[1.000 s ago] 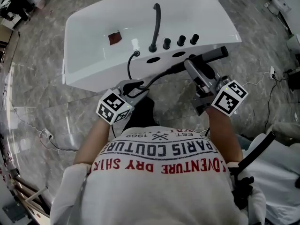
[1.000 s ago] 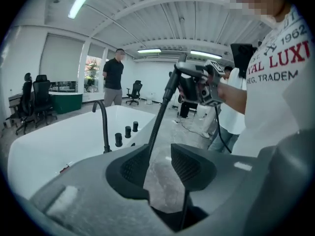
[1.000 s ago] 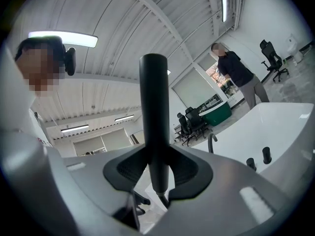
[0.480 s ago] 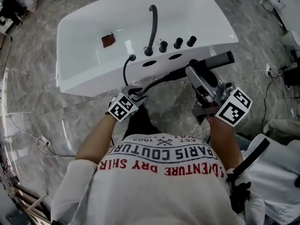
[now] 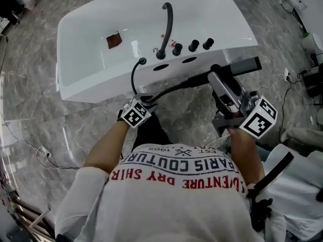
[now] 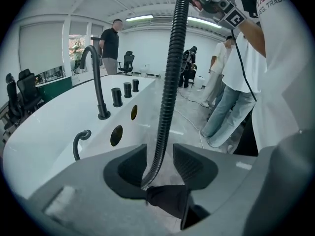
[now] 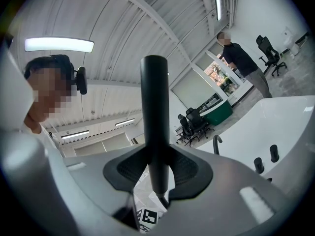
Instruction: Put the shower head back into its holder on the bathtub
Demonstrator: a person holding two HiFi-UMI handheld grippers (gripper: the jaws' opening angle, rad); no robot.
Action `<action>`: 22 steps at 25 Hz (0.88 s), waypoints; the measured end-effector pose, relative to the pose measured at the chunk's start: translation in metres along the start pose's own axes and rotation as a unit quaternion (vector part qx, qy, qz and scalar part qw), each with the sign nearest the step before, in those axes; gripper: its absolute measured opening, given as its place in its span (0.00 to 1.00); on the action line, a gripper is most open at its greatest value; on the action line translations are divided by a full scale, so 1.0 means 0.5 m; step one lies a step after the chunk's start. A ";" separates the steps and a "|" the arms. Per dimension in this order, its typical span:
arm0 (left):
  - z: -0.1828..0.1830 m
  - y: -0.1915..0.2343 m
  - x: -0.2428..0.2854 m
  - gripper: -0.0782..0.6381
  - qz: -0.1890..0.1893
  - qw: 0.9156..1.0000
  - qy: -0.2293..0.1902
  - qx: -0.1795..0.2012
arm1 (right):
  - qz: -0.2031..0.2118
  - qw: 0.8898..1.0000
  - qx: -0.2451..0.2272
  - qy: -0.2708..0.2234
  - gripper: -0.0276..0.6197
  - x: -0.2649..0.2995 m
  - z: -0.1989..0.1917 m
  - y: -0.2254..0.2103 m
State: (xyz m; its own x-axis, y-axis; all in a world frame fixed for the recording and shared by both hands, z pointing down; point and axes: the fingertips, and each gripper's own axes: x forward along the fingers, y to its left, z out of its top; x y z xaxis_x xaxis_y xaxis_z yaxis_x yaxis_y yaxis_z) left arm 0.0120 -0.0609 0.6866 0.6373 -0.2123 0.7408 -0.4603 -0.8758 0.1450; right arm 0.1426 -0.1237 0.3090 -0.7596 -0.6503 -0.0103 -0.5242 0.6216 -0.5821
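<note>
The black shower head lies level above the floor, just off the white bathtub's rim. My right gripper is shut on its handle, which stands as a black rod between the pads. Its ribbed black hose sags from a rim fitting, runs down the tub's outer wall, then rises to the handle. Low by that wall, my left gripper points down and stands open. Its jaws have just been opening; the hose runs loose between them. Two oval openings sit in the rim.
On the rim stand a tall curved black faucet and three black knobs. A small dark red object lies inside the tub. Cables trail over the marble floor. Several people and office chairs stand beyond the tub.
My left gripper has sunk along the hose, from level with the tub's rim to low beside its outer wall. The right gripper and the shower head have barely moved.
</note>
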 end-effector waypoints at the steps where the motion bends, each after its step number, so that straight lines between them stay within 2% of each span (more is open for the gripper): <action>1: -0.004 0.002 0.003 0.35 0.001 1.000 0.000 -0.004 | -0.001 1.000 -0.001 -0.001 0.26 0.000 0.001 -0.001; 3: -0.012 0.004 0.010 0.30 0.003 1.000 0.001 -0.007 | -0.006 1.000 -0.003 -0.001 0.26 -0.002 0.001 -0.006; 4: -0.016 0.003 0.013 0.23 0.004 1.000 0.003 -0.006 | -0.009 1.000 -0.003 -0.001 0.26 -0.003 -0.001 -0.010; 5: -0.021 0.002 0.015 0.22 0.006 1.000 0.003 -0.005 | -0.012 1.000 -0.003 0.000 0.26 -0.004 -0.004 -0.014; 16: -0.019 -0.005 0.007 0.19 -0.028 1.000 0.012 0.002 | -0.053 0.999 0.003 0.001 0.26 0.008 0.004 -0.075; 22: 0.003 0.000 -0.040 0.18 -0.015 1.000 -0.011 0.010 | -0.085 0.996 -0.004 -0.012 0.26 -0.004 0.019 -0.089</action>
State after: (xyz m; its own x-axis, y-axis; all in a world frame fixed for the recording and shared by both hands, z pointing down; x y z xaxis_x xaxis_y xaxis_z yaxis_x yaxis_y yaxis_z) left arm 0.0004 -0.0571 0.6711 0.6643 -0.1951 0.7215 -0.4278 -0.8908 0.1530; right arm 0.1712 -0.1542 0.3273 -0.6506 -0.7563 0.0685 -0.6474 0.5052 -0.5707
